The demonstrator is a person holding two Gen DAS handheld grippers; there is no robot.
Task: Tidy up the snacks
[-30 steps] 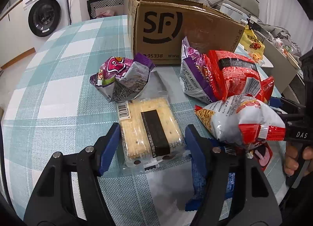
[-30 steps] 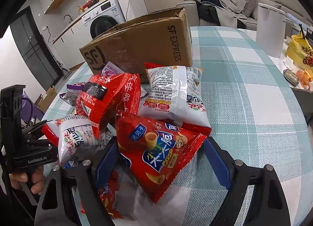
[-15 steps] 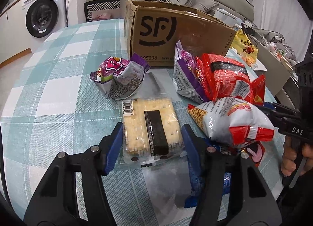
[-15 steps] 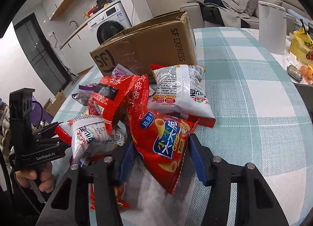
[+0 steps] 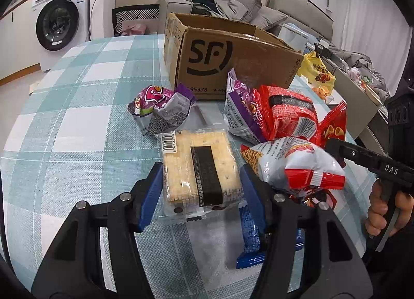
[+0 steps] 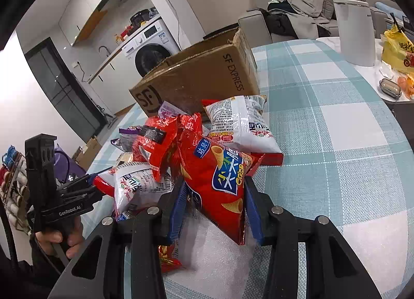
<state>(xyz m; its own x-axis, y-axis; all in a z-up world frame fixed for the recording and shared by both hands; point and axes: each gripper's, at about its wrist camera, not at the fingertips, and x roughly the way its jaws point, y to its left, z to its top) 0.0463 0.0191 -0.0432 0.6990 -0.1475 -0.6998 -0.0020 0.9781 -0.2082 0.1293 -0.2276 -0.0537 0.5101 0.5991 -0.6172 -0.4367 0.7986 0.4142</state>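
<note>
Because both packets are already between blue pads, the question is how each one will behave once lifted toward the cardboard box [image 5: 233, 63] that stands open at the far side of the checked tablecloth [image 5: 77, 123]. The left gripper [image 5: 201, 182] is clamped on the cracker pack [image 5: 199, 167], its jaws pressed against the two long sides near the end closest to the camera; the pack lies flat on the cloth just in front of a crumpled purple bag [image 5: 160, 110]. I judge it the stiffer item: a flat block in thin clear film, light, but brittle inside, so a hard squeeze could crack the biscuits, and the loose sealed flap at the near end offers no grip. Holding across the solid stack, as now, looks like the sound place. The right gripper [image 6: 214, 203] has just been closing and now pinches the red corn-snack bag [image 6: 220, 177] low down, near its pointed bottom corner, with the bag standing up out of the heap beside a white noodle-snack bag [image 6: 240, 123]. This one should be very light, puffy and slick; the air cushion will yield under the pads and the foil may slide, and the contents crush easily. A hold on the flat seam or a gathered corner seems safer than on the swollen middle. Neighbouring bags lean on it and may tumble.
</note>
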